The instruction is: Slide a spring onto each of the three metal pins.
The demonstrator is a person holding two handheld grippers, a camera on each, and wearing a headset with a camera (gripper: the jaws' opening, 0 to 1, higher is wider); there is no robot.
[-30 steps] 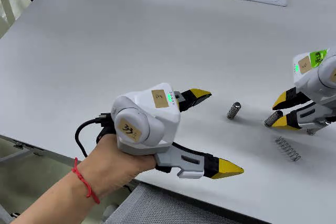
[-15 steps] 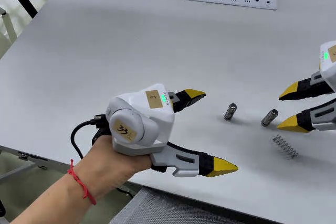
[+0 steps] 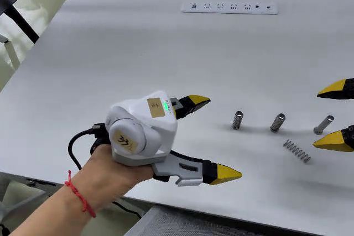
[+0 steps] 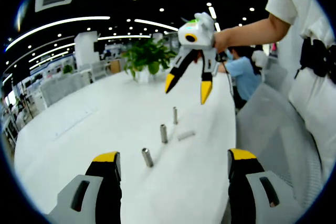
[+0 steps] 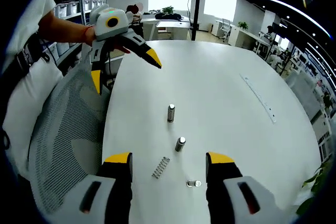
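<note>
right gripper and left gripper, jaws spread; loose spring and bare pin lie ahead between right jaws: pinch spring across coils, bore clear

Shiny metal pins, steel wire spring, matt white table

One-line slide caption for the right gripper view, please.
Open right gripper faces three metal pins in a row, a loose spring lying beside them.
</note>
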